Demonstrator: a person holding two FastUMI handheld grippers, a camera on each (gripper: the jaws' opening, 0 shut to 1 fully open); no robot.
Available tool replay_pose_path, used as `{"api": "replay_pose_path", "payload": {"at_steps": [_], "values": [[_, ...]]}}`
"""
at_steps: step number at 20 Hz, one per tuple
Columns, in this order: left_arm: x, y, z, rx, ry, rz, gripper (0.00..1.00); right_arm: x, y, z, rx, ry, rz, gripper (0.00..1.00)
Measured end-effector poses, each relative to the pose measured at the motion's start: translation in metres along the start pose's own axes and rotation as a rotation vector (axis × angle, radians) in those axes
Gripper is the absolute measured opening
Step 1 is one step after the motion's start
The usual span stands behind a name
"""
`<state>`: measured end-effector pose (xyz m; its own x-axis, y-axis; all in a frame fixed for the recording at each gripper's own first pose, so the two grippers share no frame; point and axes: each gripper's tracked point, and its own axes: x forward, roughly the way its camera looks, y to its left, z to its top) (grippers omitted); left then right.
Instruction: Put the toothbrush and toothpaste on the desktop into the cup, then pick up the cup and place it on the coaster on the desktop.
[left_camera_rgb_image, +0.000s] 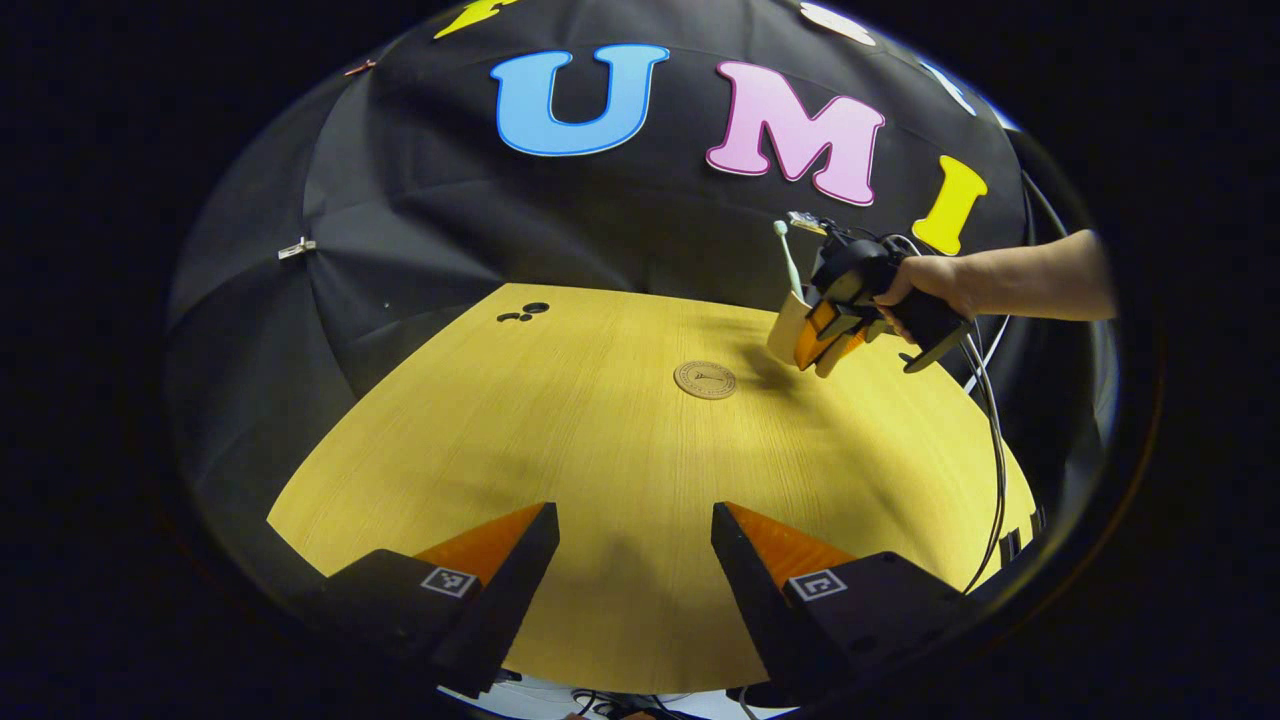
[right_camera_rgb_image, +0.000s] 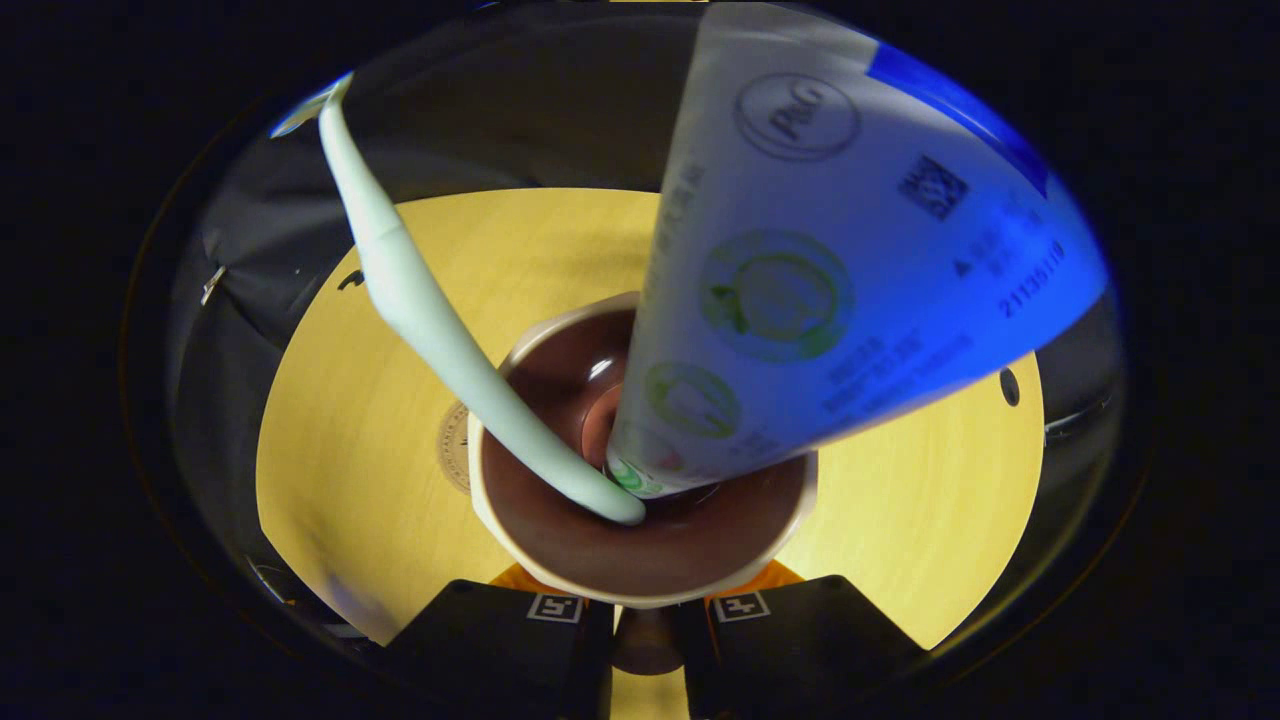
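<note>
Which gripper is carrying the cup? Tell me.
The right gripper, held in the hand, grips the cup with toothbrush inside; the left gripper hangs open, holding nothing.

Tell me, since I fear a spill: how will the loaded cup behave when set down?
The cup probably feels top-heavy: the toothpaste and toothbrush lean far out over its rim, so it may tip. Its smooth walls look slippery, so the right gripper likely needs a firm pinch.

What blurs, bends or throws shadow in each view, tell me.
Left gripper view: fisheye curves the table edge; a soft shadow lies between the left tool fingers; cup and coaster sharp. Right gripper view: toothpaste looms huge, its print soft; toothbrush bows; cup interior dark with one small glint; lower left table smeared.
</note>
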<state>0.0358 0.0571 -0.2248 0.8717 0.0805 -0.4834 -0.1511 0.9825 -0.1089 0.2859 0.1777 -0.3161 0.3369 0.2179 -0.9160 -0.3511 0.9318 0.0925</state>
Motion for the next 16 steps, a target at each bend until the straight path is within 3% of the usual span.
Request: {"api": "replay_pose_path", "payload": {"at_steps": [8, 14, 16], "values": [[-0.009, 0.023, -0.012, -0.062, 0.005, 0.037, 0.97, 0.015, 0.072, 0.002, -0.098, 0.036, 0.037, 0.38], [-0.014, 0.037, -0.022, -0.1, 0.021, 0.065, 0.97, 0.028, 0.096, -0.003, -0.15, 0.075, 0.029, 0.38], [-0.016, 0.04, -0.024, -0.104, 0.022, 0.072, 0.97, 0.029, 0.098, -0.006, -0.16, 0.075, 0.018, 0.32]]}}
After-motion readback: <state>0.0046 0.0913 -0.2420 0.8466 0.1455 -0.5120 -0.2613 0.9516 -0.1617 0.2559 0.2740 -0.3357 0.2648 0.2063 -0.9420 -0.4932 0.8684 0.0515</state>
